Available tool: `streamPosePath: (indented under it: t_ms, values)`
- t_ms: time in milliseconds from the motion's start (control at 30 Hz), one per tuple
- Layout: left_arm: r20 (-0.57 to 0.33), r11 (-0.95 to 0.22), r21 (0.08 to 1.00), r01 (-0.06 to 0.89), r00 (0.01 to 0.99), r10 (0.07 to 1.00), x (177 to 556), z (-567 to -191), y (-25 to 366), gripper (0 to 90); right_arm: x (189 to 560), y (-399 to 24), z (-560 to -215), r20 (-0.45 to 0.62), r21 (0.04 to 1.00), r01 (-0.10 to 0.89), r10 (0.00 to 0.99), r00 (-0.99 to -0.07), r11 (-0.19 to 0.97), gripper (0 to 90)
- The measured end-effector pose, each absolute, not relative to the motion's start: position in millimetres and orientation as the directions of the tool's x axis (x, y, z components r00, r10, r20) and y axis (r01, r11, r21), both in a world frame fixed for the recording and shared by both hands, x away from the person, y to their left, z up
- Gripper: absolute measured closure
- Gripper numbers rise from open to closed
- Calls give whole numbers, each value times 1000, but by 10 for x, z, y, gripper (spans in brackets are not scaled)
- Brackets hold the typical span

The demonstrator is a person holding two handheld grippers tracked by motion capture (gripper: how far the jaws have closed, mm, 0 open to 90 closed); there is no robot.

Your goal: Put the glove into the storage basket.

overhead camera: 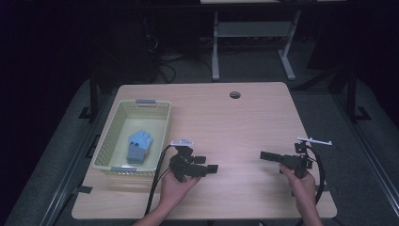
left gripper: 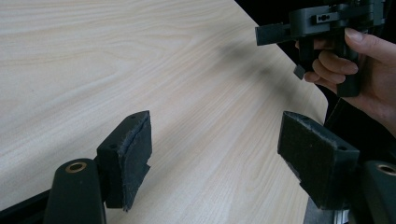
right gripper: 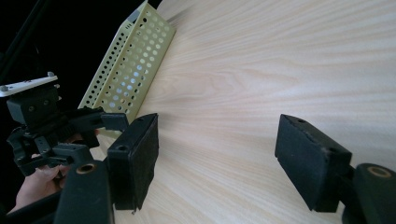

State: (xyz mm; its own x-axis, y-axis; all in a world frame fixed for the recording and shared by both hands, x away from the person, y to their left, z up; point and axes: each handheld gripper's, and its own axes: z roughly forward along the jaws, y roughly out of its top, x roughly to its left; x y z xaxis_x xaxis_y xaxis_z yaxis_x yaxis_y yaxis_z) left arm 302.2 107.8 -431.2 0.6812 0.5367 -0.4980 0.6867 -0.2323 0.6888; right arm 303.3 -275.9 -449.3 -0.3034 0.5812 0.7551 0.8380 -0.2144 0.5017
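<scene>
A pale green basket (overhead camera: 113,136) at the table's left edge holds a blue glove (overhead camera: 139,145), lying just left of the left gripper (overhead camera: 212,168). Both the left gripper and the right gripper (overhead camera: 263,154) hover open and empty, jaws facing each other across bare wood. The wooden table (overhead camera: 235,122) stands in a dark room.

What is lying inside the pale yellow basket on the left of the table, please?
Inside the basket lies a blue glove, fingers spread toward the far end. The rest of the floor looks bare; whatever lies beneath the glove is covered.
</scene>
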Motion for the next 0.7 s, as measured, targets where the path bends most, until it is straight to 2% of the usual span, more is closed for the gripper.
streamPosePath:
  t_ms: [700]
  values:
    - [-491, -222, 711, 668, 696, 523, 2788, -4517, 1158, 256, 2715, -2838, -4650, 748, 522, 828, 577, -327, -208, 284]
